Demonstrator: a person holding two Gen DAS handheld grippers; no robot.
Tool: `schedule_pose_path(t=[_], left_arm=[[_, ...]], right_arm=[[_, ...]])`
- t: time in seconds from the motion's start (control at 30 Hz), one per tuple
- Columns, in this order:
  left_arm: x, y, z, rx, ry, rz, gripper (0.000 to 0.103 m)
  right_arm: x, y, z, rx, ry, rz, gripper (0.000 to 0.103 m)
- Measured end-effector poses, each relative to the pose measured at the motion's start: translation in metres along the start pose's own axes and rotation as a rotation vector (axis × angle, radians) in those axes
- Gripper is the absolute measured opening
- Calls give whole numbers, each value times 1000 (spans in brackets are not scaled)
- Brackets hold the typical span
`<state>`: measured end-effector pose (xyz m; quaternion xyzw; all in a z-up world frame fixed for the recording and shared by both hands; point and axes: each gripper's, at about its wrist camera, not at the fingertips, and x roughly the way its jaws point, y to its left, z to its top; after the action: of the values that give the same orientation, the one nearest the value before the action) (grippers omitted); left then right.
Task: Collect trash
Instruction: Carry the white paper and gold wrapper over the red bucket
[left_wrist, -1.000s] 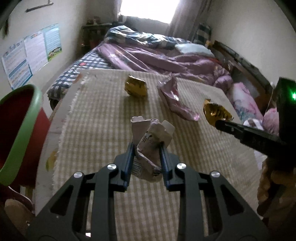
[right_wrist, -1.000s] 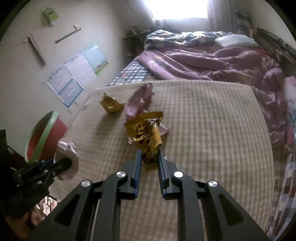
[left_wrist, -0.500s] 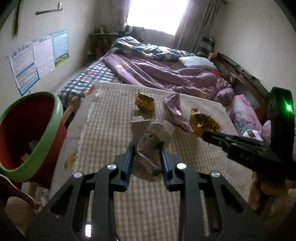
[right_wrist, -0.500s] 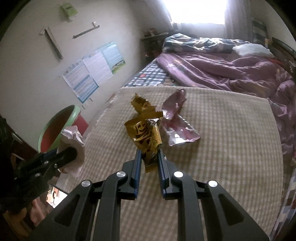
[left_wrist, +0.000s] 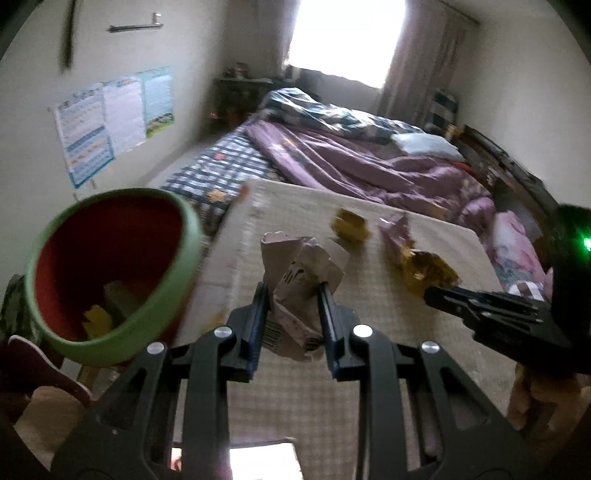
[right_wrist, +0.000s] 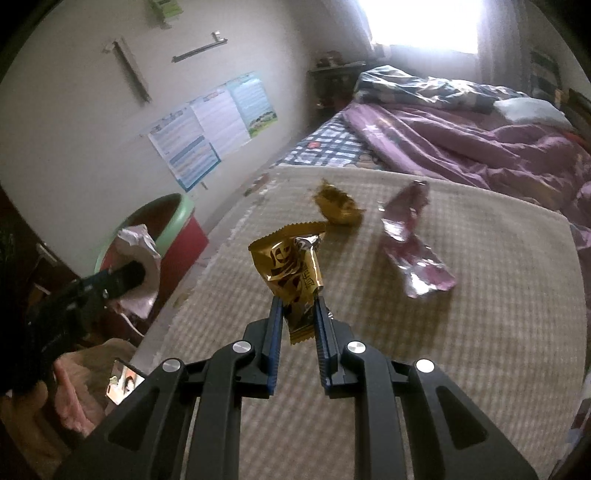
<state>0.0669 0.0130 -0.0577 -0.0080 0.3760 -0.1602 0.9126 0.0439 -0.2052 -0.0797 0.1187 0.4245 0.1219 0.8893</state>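
carrying two bits at once; left gripper (left_wrist: 291, 291) is clamped on a crumpled pale wrapper (left_wrist: 295, 280) near the bin's (left_wrist: 122, 343) green rim, right gripper (right_wrist: 297, 314) pinches a gold packet (right_wrist: 291, 269) by its bottom edge over the mat (right_wrist: 461, 350); thin grip there, it could slip out before reaching the bin.
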Motion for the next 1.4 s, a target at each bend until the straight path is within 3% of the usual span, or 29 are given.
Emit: schedule_pose_path(t=[0.4,0.93,1.4], left_arm=[[-18,76,-1,-108,-34,145,26],[-28,119,2,-147,-49,214,26],[-14,145,20,-134,-54,255,26]], right_arm=[[27,53,15,-87,9,77,17],[52,115,40,-192,-15,163,17],[76,157,64,-252,-17,218,17]])
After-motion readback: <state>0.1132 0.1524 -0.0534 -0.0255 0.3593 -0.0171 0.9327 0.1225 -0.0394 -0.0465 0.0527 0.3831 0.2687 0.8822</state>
